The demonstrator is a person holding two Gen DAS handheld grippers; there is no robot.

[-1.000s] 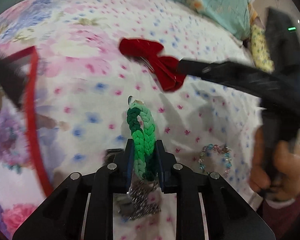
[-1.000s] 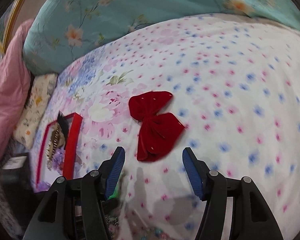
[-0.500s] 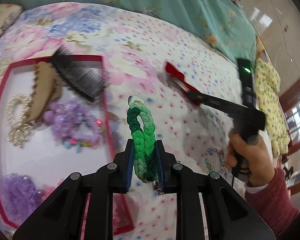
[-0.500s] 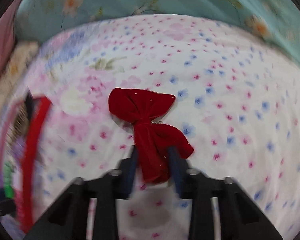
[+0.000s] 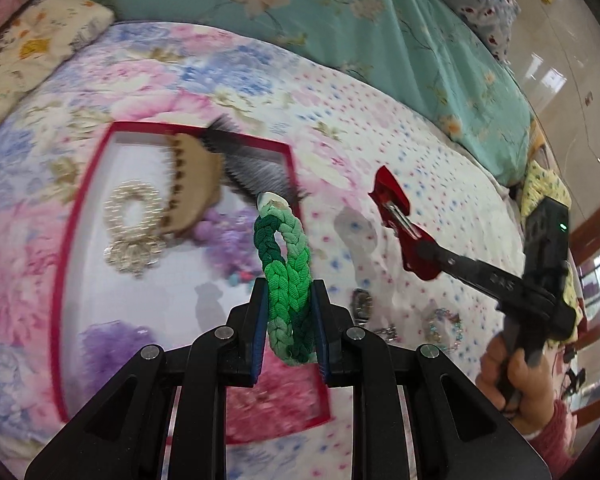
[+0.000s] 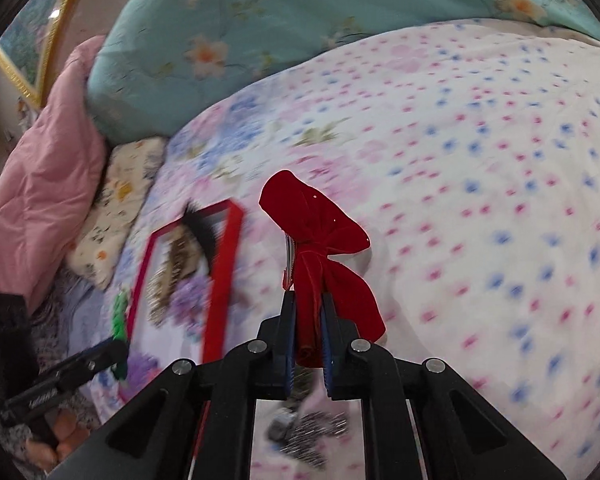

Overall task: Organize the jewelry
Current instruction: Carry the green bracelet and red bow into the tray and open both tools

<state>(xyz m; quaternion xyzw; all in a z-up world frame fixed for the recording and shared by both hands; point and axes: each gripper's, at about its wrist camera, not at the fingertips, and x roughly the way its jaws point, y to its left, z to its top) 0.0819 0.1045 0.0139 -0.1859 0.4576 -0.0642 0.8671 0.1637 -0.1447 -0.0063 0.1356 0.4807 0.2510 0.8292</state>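
floral bedspread [image 6: 480, 160], teal quilt [image 5: 340, 12], pink duvet [image 6: 40, 168]

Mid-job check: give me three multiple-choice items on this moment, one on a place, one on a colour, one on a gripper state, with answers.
1. Where does the pearl ring lie?
A. inside the red-rimmed tray
B. on the teal quilt
C. on the pink pillow

2. What colour is the braided band in the left gripper?
A. yellow
B. green
C. white

3. How is the right gripper?
A. wide open
B. shut on nothing
C. shut on the red bow

Answers:
A, the pearl ring lies within the red-rimmed tray.
B, the braided band is green.
C, the right gripper clamps the red bow.
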